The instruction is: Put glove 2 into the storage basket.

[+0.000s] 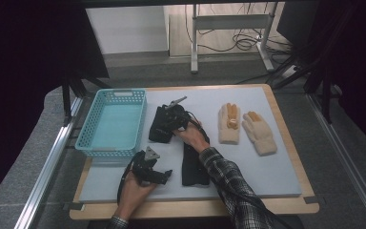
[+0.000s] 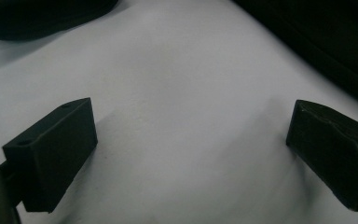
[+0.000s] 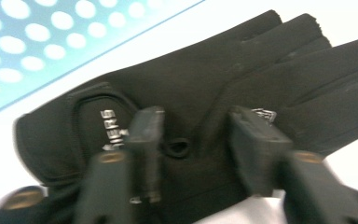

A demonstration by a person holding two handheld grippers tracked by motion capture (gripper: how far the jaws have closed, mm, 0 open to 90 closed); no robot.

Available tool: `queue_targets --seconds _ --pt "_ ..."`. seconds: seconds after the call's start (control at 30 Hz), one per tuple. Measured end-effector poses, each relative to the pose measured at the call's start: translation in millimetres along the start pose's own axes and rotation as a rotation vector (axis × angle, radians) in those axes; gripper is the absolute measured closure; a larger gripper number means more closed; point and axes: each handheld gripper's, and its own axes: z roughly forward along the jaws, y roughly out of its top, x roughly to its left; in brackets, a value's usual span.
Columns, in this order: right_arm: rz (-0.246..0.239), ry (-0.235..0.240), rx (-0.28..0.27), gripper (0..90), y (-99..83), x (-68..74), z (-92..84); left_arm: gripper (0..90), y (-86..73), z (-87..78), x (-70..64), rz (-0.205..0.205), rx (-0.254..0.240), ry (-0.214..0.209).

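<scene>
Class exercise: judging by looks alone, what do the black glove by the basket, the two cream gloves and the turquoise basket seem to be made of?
Black glove: probably smooth, matte synthetic fabric, with stitched seams and a printed logo.
Cream gloves: likely soft knit or fleece; fuzzy, dull surface, orange fingertips.
Turquoise basket: apparently moulded plastic; even colour, regular holes in its walls.

Black glove [image 3: 223,93], white lettering on its cuff tab, lying on the pale bench [image 3: 349,168]. Right gripper [image 3: 193,140]: jaws part-open, straddling a fold of the glove's back. Turquoise perforated basket [image 3: 37,42], upper left.
</scene>
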Motion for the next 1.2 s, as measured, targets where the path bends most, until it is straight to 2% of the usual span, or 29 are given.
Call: queue_targets --seconds 0.1,0.13,0.2,0.23,0.33,0.4,0.47,0.63,0.93,1.13,1.2 --pt "0.062 0.062 0.007 73.0 -0.6 -1.4 -0.6 2.2 0.0 0.0 0.0 0.0 0.001 0.0" --pt "0.078 0.073 0.008 74.7 -0.8 -2.0 -0.5 2.2 0.1 -0.2 0.0 0.001 0.004 0.0" --pt "0.101 0.098 0.006 83.6 -1.7 -2.7 -0.8 2.2 0.1 -0.2 0.0 0.001 0.004 0.0" --pt "0.1 0.096 0.007 84.7 -1.7 -1.6 -1.3 2.2 0.1 -0.2 0.0 0.0 0.004 0.0" --pt "0.076 0.065 0.025 86.2 0.4 2.6 -3.5 2.2 0.1 -0.2 -0.1 0.001 0.003 0.001" --pt "0.042 0.022 0.037 86.7 2.0 5.9 -5.4 2.3 0.0 -0.2 -0.1 0.0 0.002 0.0" --pt "0.028 0.011 0.028 86.7 2.2 6.7 -8.1 2.3 -0.1 0.0 -0.1 0.0 0.0 0.0" --pt "0.046 0.021 -0.011 86.7 6.6 4.1 -24.1 2.3 -0.1 -0.1 -0.1 0.0 0.0 0.001" --pt "0.025 0.034 -0.062 86.6 13.5 12.7 -60.9 2.3 -0.1 -0.2 -0.1 0.002 0.001 0.001" --pt "-0.005 0.045 -0.086 86.6 11.0 17.3 -94.6 2.3 -0.2 0.0 -0.1 0.002 -0.001 0.001" --pt "-0.012 0.046 -0.098 86.6 6.0 18.9 -110.6 2.3 -0.1 -0.2 -0.1 0.002 0.001 0.002"
